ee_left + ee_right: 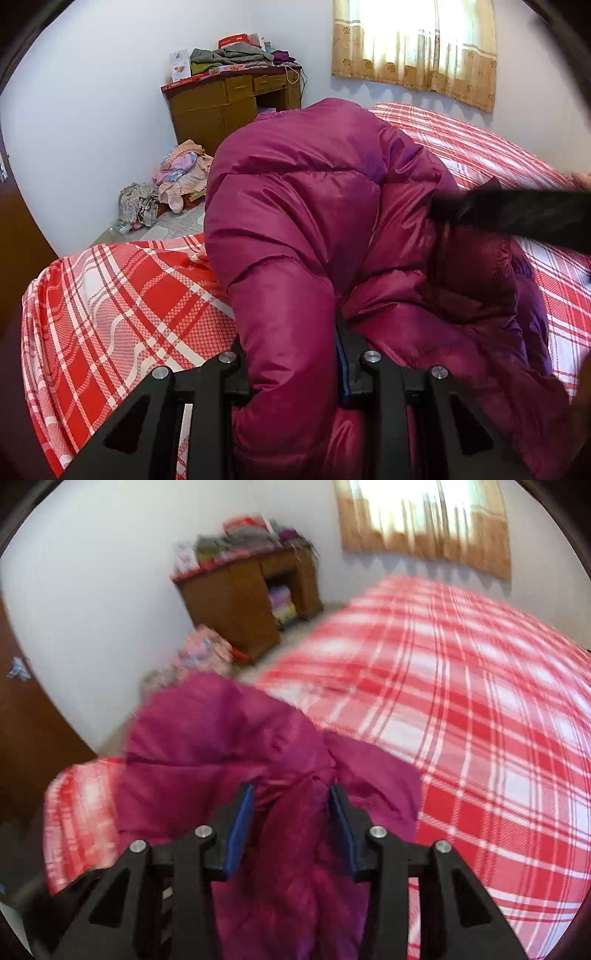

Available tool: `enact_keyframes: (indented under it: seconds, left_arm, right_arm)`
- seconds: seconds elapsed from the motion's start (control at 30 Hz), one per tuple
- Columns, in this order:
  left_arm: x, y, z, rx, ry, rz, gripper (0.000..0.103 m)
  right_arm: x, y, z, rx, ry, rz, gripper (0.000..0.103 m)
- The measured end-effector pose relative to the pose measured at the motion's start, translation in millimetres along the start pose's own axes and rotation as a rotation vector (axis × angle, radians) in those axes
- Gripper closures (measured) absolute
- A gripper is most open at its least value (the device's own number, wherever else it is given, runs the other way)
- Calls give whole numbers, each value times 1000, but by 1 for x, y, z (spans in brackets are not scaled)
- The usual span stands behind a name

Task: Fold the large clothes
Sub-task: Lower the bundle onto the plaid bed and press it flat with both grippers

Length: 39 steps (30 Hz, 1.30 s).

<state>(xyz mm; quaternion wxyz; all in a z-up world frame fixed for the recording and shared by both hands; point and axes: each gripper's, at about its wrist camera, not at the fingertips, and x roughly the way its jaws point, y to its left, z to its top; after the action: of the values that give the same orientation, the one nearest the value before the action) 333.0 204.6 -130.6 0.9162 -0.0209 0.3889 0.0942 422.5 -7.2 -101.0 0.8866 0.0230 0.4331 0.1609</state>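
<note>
You are in the middle of a fold: the magenta puffer jacket (332, 229) lies bunched on the bed (122, 295), near its front corner, with part of it lifted off the red plaid cover. Your left gripper (291, 369) is clenched on a thick padded roll of the jacket, probably a sleeve or a side edge; the fabric fills the gap between its jaws. Your right gripper (291, 812) has a fold of the same jacket (221, 746) between its blue pads (242, 827), and the cloth looks pinched there, so I read it as grasping the jacket, though the blur makes the contact less than certain.

As I judge it, the next move calls for both hands to carry their holds together, so the raised part goes over the part still lying on the bed without twisting. Puffy nylon is slippery and springs back, so keep the grips firm and press the fold flat once it lands.

Much is hard to read. The right wrist view is smeared by motion, so seams and edges of the jacket are lost. In the left wrist view a dark blurred bar (517, 218) crosses the right side; it is likely your right gripper, but I cannot tell. The collar, zip and hem cannot be told apart, and how much of the jacket is already folded stays hidden under its own bulk.
</note>
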Motion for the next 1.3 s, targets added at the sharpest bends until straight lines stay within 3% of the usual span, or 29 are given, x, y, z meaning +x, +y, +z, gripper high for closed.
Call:
enact_keyframes:
  seconds: [0.1, 0.23, 0.4, 0.5, 0.6, 0.67, 0.73, 0.83, 0.9, 1.1, 1.3]
  left_arm:
    - [0, 0, 0, -8, -1, -23, 69]
    - [-3, 0, 3, 2, -1, -29, 63]
    - [-26, 27, 18, -27, 53, -126, 59]
    - [-48, 40, 35, -23, 3, -108, 44]
    - [-54, 38, 56, -2, -75, -36, 41]
    - [-42, 33, 78, 0, -98, 50, 38]
    - [-23, 29, 85, -6, -74, 57, 38]
    - [31, 9, 74, 36, 40, 80, 38]
    - [51, 7, 64, 46, 57, 122, 38]
    - [63, 16, 61, -13, 65, 83, 37]
    - [72, 4, 59, -10, 79, 107, 37]
  right_arm:
    - [15, -17, -18, 60, 3, 2, 63]
    - [16, -19, -33, 26, -23, -50, 62]
    - [19, -36, -39, 62, -51, -8, 58]
    - [18, -33, -36, 56, -62, -18, 57]
    - [17, -32, -39, 53, -71, -22, 57]
    - [16, -30, -41, 46, -75, -29, 57]
    - [12, -28, -45, 42, -81, -36, 57]
    - [11, -29, -46, 49, -86, -29, 57]
    - [10, -31, -48, 60, -89, -12, 57]
    - [10, -28, -48, 51, -93, -21, 57]
    - [11, -27, -47, 42, -86, -31, 57]
